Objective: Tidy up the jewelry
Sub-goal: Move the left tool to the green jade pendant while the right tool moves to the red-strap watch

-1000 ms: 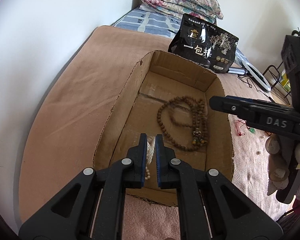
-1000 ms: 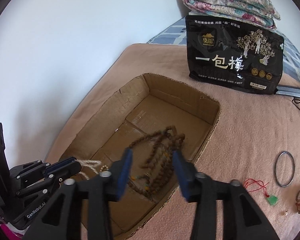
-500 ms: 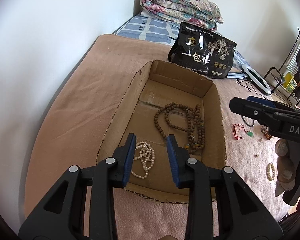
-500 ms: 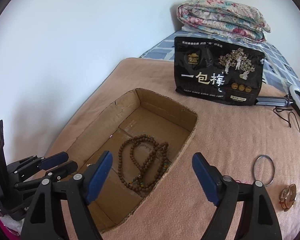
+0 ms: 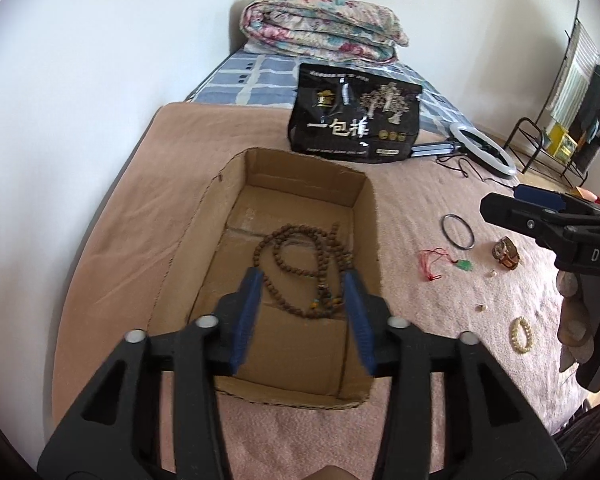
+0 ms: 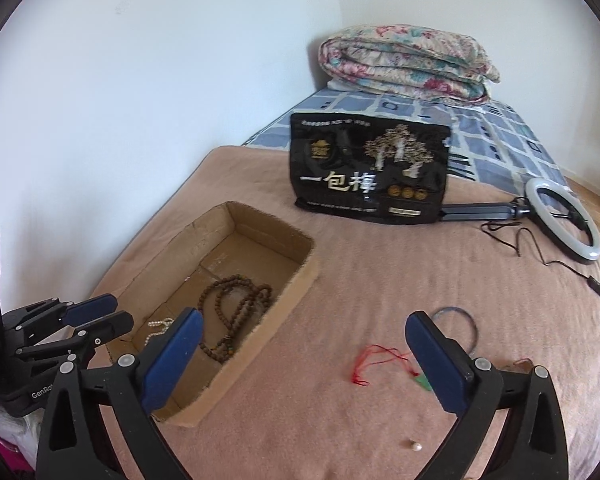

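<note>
An open cardboard box (image 5: 199,227) lies on the pink blanket. A brown wooden bead necklace (image 5: 300,264) rests on its floor, and a white pearl strand (image 6: 159,325) lies near its front corner. My left gripper (image 5: 303,280) hovers above the box's near end with its jaws opening and nothing between the pads. My right gripper (image 6: 304,318) hangs over the blanket right of the box (image 6: 288,300), jaws opening wide and empty. Loose pieces lie on the blanket: a dark bangle (image 5: 457,231), a red cord with a green pendant (image 5: 436,262), a pearl bracelet (image 5: 521,335).
A black printed bag (image 5: 356,128) stands behind the box, and a folded floral quilt (image 5: 324,28) lies beyond it. A ring light (image 6: 564,220) with its cable lies at the right. A white wall runs along the left. A small loose pearl (image 6: 415,446) lies near the front.
The left gripper let go of the pearl strand and the right one dropped the wooden bead necklace into the box. Both rose and pulled back, jaws spreading.
</note>
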The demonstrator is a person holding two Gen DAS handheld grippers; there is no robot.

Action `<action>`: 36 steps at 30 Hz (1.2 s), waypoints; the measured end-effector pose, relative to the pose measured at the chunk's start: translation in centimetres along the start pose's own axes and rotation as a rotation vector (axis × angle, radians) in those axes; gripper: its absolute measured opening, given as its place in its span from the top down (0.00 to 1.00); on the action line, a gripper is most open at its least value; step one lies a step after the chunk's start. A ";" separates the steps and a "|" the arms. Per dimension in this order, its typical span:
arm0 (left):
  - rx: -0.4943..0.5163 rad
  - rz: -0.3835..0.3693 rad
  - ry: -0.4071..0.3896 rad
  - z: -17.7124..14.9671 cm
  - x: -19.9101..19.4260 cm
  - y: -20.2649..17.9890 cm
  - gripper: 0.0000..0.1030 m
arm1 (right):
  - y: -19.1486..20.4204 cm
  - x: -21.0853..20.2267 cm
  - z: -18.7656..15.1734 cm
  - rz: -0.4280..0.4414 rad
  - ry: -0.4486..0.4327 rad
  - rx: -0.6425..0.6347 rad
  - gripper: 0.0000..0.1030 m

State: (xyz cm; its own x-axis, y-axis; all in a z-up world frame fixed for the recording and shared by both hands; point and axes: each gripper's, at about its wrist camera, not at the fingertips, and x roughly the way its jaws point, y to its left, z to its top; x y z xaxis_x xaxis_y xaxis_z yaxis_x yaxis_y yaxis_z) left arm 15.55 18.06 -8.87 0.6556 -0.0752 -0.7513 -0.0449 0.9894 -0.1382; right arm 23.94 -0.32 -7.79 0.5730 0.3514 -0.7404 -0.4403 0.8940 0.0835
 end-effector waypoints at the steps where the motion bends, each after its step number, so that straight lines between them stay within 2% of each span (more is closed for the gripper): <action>1: 0.006 -0.001 -0.006 0.1 -0.1 -0.4 0.41 | -0.4 -0.3 -0.1 -0.007 -0.004 0.004 0.00; 22: 0.159 -0.097 0.015 1.2 0.6 -10.1 0.40 | -12.2 -6.8 -2.9 -0.167 -0.026 0.074 0.00; 36: 0.197 -0.162 0.068 1.1 3.9 -15.4 0.40 | -19.4 -7.4 -5.3 -0.228 0.007 0.167 0.00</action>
State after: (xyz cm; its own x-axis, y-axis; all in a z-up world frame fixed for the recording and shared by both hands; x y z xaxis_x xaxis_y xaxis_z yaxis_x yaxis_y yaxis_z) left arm 19.63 2.71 -8.93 0.5902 -0.2358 -0.7721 0.2083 0.9685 -0.1366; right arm 24.60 -21.74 -7.48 0.6392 0.1350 -0.7571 -0.1805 0.9833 0.0230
